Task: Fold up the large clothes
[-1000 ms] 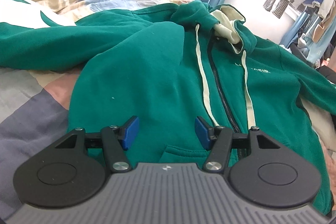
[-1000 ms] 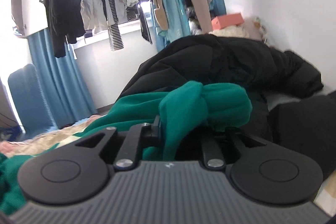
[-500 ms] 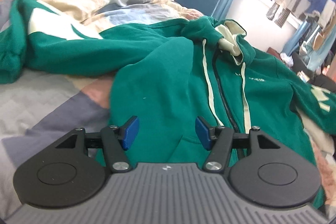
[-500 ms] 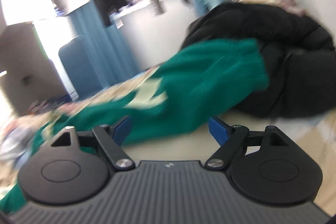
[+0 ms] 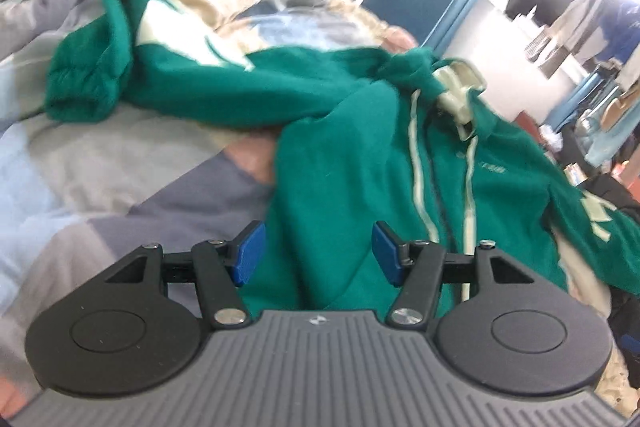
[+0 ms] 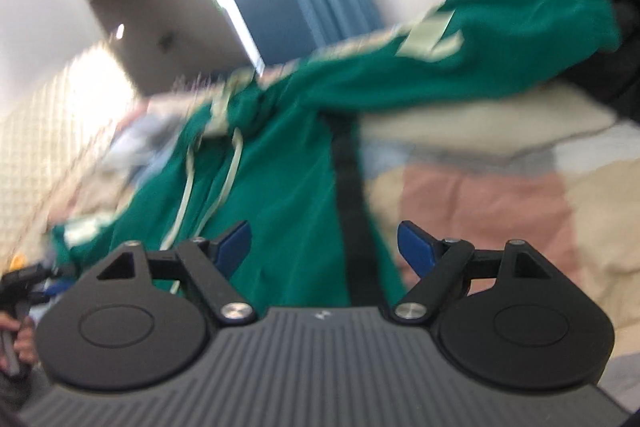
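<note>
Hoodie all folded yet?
Not yet. Done: the hoodie lies spread front-up on the bed, zipped, both sleeves stretched out sideways. In hand: nothing; the left gripper and right gripper hover open above it. Left: fold in both sleeves, then the body.

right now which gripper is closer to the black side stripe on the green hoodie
Right. The right gripper straddles the black side stripe; the left gripper hovers over the hoodie's opposite front panel.
</note>
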### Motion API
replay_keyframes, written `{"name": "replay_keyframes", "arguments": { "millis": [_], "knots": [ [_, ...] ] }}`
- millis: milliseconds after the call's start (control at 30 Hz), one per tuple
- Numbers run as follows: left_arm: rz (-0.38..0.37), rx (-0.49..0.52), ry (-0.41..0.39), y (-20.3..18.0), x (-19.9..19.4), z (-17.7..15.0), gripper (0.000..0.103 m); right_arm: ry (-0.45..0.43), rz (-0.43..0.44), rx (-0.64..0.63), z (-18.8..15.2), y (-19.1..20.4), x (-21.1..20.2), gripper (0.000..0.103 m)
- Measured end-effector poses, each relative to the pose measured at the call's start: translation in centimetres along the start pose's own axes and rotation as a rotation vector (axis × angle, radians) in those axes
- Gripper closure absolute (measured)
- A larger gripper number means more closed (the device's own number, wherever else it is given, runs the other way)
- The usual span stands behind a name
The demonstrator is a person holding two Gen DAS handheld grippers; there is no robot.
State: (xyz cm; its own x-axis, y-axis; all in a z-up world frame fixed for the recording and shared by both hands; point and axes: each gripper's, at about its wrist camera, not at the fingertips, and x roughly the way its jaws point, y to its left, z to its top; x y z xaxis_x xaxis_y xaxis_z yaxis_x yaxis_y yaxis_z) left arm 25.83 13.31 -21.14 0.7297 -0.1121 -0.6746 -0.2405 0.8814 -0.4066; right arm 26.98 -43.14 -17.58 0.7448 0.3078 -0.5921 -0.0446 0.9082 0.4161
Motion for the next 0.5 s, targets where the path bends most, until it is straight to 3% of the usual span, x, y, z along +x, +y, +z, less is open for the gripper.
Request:
{"name": "replay_keyframes", "arguments": {
  "millis": [100, 133, 267, 367, 500],
  "knots": [
    [0.041, -0.019, 0.037, 0.7, 0.7, -0.7, 0.038, 0.14, 0.022, -0.031, -1.5, 0.6, 2.7, 0.022],
    [0.046, -0.023, 0.058, 0.8, 1.1, -1.0, 0.038, 0.159, -0.015, -0.05, -1.9, 0.8, 3.5, 0.022],
    [0.054, -0.05, 0.145, 1.2, 3.2, -1.9, 0.038, 0.194, -0.074, -0.031, -3.3, 0.0, 6.1, 0.022],
    [0.11, -0.06, 0.148, 1.7, 3.6, -2.1, 0.038, 0.201, -0.15, -0.084, -3.8, -0.7, 7.1, 0.022],
    [0.122, -0.101, 0.143, 2.6, 2.8, -2.4, 0.038, 0.229, -0.136, -0.046, -4.4, -2.2, 7.6, 0.022]
  ]
}}
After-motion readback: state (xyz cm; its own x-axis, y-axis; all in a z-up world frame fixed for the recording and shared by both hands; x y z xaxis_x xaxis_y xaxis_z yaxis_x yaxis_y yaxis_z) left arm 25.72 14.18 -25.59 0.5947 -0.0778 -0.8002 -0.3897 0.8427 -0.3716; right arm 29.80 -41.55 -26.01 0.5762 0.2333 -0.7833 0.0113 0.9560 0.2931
